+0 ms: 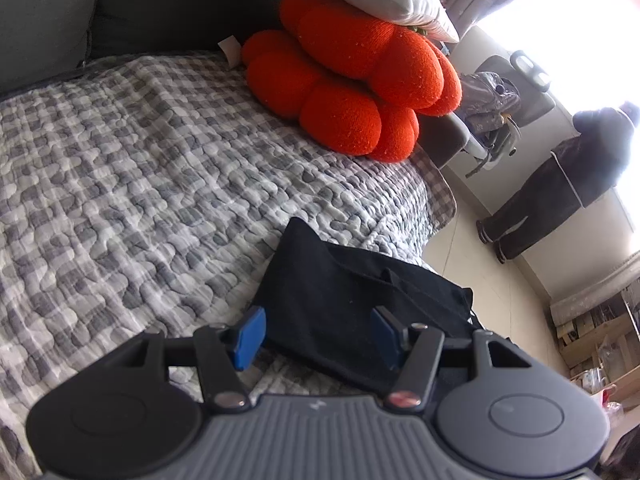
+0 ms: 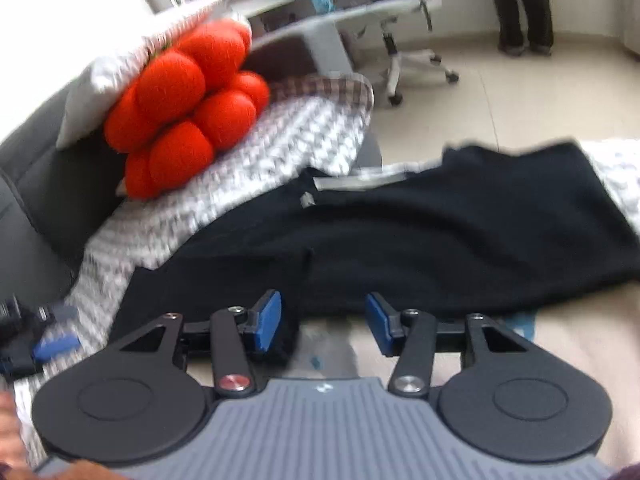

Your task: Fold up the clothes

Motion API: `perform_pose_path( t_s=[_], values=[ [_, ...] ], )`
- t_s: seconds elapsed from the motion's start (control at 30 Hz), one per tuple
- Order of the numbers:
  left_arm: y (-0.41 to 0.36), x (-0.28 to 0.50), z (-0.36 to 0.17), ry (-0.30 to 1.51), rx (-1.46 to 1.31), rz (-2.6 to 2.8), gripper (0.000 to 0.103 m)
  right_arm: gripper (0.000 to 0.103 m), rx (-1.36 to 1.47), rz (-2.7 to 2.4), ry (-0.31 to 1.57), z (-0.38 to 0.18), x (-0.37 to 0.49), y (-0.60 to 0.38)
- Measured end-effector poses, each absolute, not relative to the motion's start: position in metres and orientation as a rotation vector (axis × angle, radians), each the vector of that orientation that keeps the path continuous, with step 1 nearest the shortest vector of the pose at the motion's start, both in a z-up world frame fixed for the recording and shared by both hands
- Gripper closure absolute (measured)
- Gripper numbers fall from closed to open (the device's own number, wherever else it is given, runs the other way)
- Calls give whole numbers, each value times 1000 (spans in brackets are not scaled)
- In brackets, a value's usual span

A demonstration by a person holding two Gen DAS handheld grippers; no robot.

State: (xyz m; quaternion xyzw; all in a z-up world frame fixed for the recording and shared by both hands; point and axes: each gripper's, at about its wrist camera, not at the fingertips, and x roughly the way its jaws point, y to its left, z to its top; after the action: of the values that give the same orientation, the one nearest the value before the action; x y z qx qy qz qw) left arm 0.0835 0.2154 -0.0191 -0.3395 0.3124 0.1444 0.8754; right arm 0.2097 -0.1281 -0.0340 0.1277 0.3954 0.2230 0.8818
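While both grippers stand apart, the black garment (image 2: 440, 236) lies flat on the checked quilt (image 1: 140, 168).
Left gripper (image 1: 318, 336) and right gripper (image 2: 322, 322) clamp nothing; orange cushion (image 1: 352, 80) at twelve o'clock.

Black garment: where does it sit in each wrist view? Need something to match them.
Left wrist: black garment lower centre, just beyond the left gripper, on the checked quilt.
Right wrist: it spans centre to right edge, past the right gripper.
Shared landmark: orange cushion, upper centre left wrist, upper left right wrist.
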Motion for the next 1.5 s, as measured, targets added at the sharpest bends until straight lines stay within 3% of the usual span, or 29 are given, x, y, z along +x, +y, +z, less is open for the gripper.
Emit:
perform_pose_path(
  t_s=[0.2,0.4,0.43,0.5,0.77,1.03,1.23,1.33,1.37,1.5],
  values=[
    [208,86,-19,661,-688,287,43,51,394,574,874,-48,216,-131],
    [214,84,-19,655,-713,296,43,51,315,545,863,-46,211,-104],
    [215,84,-19,655,-715,295,43,55,299,543,857,-46,210,-100],
    [215,84,-19,656,-716,291,43,75,262,530,851,-47,209,-91],
    [217,81,-16,650,-728,283,43,94,174,431,820,-46,205,-75],
    [219,79,-15,647,-732,276,43,96,138,408,713,-21,193,-72],
    [219,78,-15,651,-733,279,43,96,95,385,743,-31,196,-72],
    [220,77,-16,651,-737,278,43,92,119,411,779,-44,200,-74],
    [220,78,-16,651,-736,279,43,87,138,417,788,-46,201,-76],
    [219,80,-18,661,-731,281,43,84,255,437,811,-50,206,-92]
  ],
)
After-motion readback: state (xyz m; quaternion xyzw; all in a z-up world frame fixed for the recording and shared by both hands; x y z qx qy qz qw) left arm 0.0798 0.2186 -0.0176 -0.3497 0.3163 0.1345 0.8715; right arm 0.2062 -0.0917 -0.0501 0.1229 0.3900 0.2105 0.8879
